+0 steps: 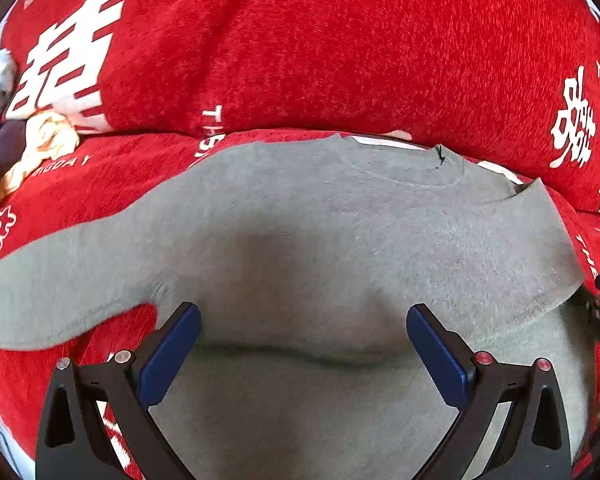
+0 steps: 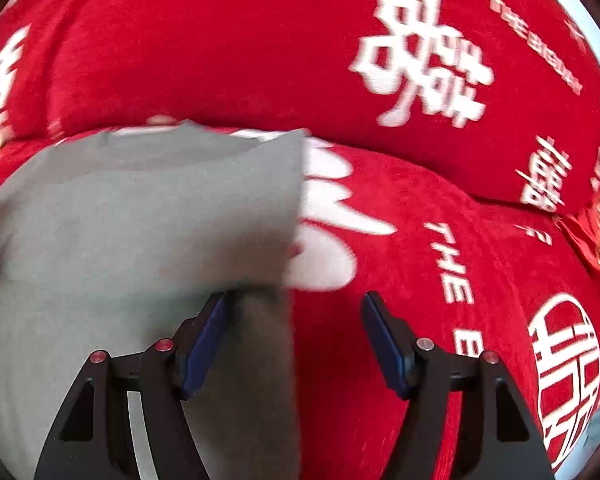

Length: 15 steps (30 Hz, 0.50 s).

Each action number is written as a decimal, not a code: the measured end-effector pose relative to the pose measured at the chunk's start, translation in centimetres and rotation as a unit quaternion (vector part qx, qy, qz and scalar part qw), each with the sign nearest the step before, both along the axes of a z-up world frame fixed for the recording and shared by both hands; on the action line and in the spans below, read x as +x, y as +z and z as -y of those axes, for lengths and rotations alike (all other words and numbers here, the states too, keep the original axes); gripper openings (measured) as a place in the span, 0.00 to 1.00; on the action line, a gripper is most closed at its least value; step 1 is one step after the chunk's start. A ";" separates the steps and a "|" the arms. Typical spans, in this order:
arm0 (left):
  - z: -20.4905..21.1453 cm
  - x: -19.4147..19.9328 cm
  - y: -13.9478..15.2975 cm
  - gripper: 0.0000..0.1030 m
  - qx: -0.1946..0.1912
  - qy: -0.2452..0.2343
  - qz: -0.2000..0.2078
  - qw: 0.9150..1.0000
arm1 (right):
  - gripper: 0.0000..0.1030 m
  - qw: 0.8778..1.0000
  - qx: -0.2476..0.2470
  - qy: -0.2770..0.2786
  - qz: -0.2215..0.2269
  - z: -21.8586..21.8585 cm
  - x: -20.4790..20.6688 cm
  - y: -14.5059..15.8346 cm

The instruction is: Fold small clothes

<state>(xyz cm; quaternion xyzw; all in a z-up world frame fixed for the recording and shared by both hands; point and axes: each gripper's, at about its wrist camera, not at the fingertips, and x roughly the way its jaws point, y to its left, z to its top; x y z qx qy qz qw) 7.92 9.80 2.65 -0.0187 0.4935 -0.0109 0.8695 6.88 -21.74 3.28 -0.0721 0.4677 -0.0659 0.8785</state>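
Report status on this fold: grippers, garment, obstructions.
Left gripper open above grey shirt. Right gripper open at its folded right edge, nothing gripped. Shirt flat on red cover, left sleeve out. Nothing blocking.

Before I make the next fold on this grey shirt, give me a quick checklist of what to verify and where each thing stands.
1. Left gripper free of cloth: ok, jaws wide apart above the grey shirt.
2. Right gripper free of cloth: ok, jaws apart, the shirt's edge beside one finger, not pinched.
3. Right side folded in: ok, the flap lies over the body with a straight edge.
4. Left sleeve folded in: not ok, it lies spread out on the red sofa cover.
5. Body flat: not ok, a crease runs across it between the left gripper's fingers.
6. Hem aligned: cannot tell, out of view.
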 end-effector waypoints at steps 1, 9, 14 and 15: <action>0.3 0.4 -0.1 1.00 0.005 0.001 -0.005 1.000 | 0.71 1.000 0.018 -0.020 0.001 1.1 0.2 -0.3; 2.3 1.7 -2.5 1.00 0.034 0.000 -0.028 0.999 | 0.71 0.988 0.143 -0.058 0.009 6.4 -1.5 -1.0; 2.0 1.9 -2.1 1.00 0.030 0.012 -0.028 0.999 | 0.72 0.990 0.080 -0.085 0.077 6.6 -3.2 2.7; 2.2 2.1 -2.0 1.00 0.029 0.012 -0.028 0.999 | 0.72 0.990 0.093 -0.068 0.083 6.1 -3.0 3.3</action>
